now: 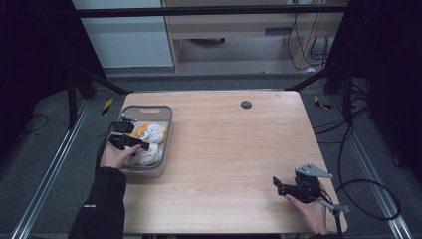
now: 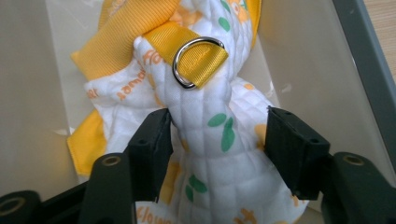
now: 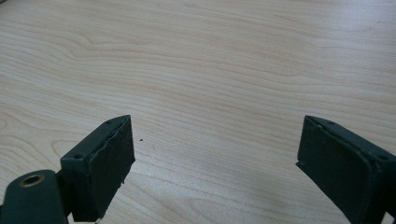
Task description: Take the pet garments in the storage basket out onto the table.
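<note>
A white quilted cloth item (image 2: 205, 93) with green and orange print and yellow straps lies bunched in a grey bin (image 1: 168, 142) at the table's left. A metal D-ring (image 2: 196, 60) hangs on one yellow strap just beyond the jaws. My left gripper (image 2: 217, 126) is down in the bin, its jaws pressed against both sides of a bunched neck of the cloth. In the high view the left gripper (image 1: 142, 146) sits over the cloth (image 1: 153, 133). My right gripper (image 1: 276, 184) hovers low over bare wood near the front right, and its jaws (image 3: 215, 149) stand wide apart with nothing between them.
The bin's pale walls (image 2: 303, 56) close in around the cloth. A small black round cap (image 1: 246, 104) sits in the tabletop near the far edge. The wooden table (image 1: 224, 144) stretches between the two grippers. Cables (image 1: 368, 199) lie on the floor to the right.
</note>
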`<state>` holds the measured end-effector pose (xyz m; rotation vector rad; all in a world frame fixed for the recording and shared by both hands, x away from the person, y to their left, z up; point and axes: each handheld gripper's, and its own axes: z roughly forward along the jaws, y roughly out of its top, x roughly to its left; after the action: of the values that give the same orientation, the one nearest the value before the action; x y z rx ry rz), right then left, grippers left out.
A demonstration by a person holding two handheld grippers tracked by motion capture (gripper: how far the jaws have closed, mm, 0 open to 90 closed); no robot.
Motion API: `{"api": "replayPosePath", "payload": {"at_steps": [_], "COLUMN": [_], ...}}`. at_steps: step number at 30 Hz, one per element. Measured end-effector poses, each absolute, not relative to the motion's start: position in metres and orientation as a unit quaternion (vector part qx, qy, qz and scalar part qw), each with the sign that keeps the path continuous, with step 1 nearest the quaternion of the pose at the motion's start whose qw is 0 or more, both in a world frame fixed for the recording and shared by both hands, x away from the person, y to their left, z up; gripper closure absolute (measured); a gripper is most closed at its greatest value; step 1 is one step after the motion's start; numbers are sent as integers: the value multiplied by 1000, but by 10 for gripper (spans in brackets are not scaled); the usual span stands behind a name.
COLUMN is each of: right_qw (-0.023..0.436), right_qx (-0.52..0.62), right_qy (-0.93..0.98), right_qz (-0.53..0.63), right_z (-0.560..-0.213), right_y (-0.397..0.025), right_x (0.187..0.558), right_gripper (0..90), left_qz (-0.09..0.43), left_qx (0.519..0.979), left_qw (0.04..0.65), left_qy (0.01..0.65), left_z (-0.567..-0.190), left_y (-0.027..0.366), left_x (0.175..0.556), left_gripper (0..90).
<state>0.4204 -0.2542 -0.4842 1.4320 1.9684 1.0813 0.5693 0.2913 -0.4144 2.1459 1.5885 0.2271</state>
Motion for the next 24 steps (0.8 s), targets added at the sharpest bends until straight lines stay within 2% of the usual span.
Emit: {"api": "replayPosePath", "payload": {"at_steps": [8,16,24], "right_qw": [237,233,234], "right_qx": [520,523,522], "right_qy": [720,719,719], "right_qz": [394,395,395], "right_z": [-484,-484,-484], "right_y": [-255,-254,-254], "right_x": [421,420,421], "right_gripper": [108,109,110], "left_qz": [63,64,79], "left_qx": [784,791,796], "left_qw": [210,189,194], "left_qy": [581,578,568], "left_z": [-421,-424,-417], "left_y": [291,288,289], "left_x": [572,572,567], "left_gripper": [565,747,804]}}
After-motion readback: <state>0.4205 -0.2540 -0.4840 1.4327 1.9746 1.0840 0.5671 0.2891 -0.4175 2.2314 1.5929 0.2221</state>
